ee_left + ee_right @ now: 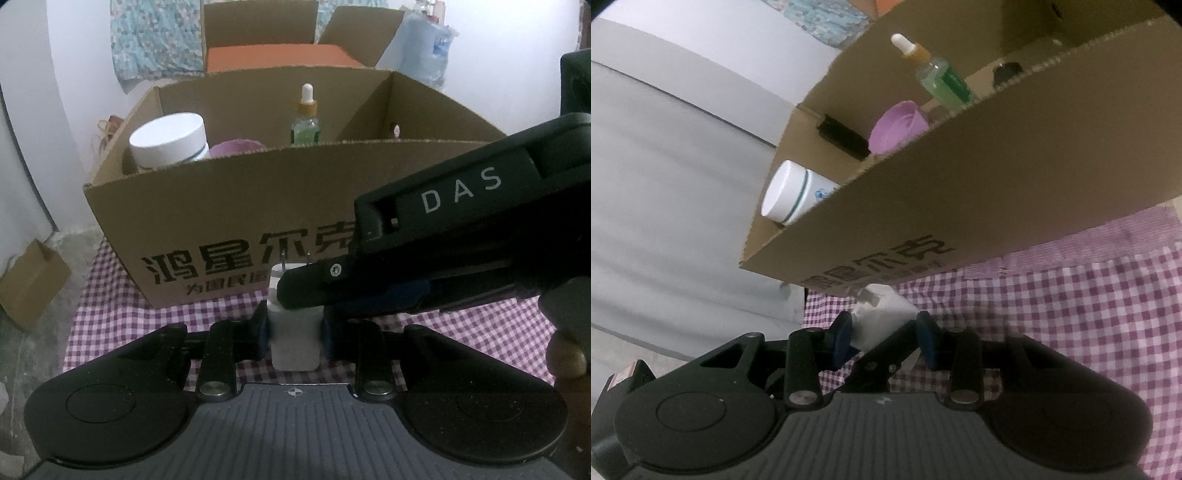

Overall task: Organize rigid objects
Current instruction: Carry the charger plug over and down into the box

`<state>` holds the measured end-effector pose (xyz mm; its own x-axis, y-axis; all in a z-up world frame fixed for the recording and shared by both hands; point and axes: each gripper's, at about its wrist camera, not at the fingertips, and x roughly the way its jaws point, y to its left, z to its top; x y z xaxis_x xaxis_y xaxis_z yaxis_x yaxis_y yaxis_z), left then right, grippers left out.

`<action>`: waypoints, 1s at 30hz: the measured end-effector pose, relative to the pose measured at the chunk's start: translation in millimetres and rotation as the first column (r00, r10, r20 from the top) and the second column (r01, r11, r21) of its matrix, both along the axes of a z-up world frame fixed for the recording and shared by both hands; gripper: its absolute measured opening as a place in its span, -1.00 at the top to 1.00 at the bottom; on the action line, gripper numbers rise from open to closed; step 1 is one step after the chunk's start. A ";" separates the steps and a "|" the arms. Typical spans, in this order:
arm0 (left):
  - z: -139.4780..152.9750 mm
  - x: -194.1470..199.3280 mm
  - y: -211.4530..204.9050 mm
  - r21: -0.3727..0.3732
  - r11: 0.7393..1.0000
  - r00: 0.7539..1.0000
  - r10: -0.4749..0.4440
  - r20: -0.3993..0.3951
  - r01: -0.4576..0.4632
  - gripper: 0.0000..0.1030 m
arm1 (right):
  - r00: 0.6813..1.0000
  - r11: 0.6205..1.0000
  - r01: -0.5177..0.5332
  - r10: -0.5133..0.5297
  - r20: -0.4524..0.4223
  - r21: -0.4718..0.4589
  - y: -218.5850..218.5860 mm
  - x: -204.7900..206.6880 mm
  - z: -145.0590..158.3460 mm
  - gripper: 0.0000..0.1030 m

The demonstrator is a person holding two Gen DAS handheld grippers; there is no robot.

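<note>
We are holding a white plug adapter [293, 334] just in front of the cardboard box [236, 206], above the checked cloth [110, 317] on the desk. The left gripper [294, 334] is clamped on its body, fingers [263, 334] pressing both sides, prongs pointing up. The right gripper [884, 332] is closing around the same adapter [882, 317] from the side; its fingers [842, 332] look to be touching it, though we cannot tell how firmly.

Progress, as we are judging it: well along. Already standing in the box are a white jar [170, 142], a purple cup [236, 147] and a green dropper bottle [306, 118]. The adapter is not yet in, and it looks like a hand-over between grippers is under way before placing.

The left wrist view is showing the right gripper's arm crossing over the adapter, a second open box [266, 40] behind, and a small carton [29, 282] on the floor. Only the right wrist view is showing a black bar-shaped item [844, 136] and a dark object [1006, 72] inside the box.
</note>
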<state>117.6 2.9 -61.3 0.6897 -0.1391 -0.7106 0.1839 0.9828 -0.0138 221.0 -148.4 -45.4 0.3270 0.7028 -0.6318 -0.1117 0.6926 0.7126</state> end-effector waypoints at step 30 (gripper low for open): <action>112.2 35.3 -32.7 -0.078 0.990 0.968 -0.095 0.232 0.116 0.49 | 0.936 0.998 0.025 -0.004 0.353 -0.055 -30.5 -3.0 138.1 0.19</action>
<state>152.9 -29.9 51.0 0.8093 -0.2760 -0.5184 0.2950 0.9543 -0.0477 218.0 -178.9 92.7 0.5459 0.6620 -0.5135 -0.3382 0.7349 0.5878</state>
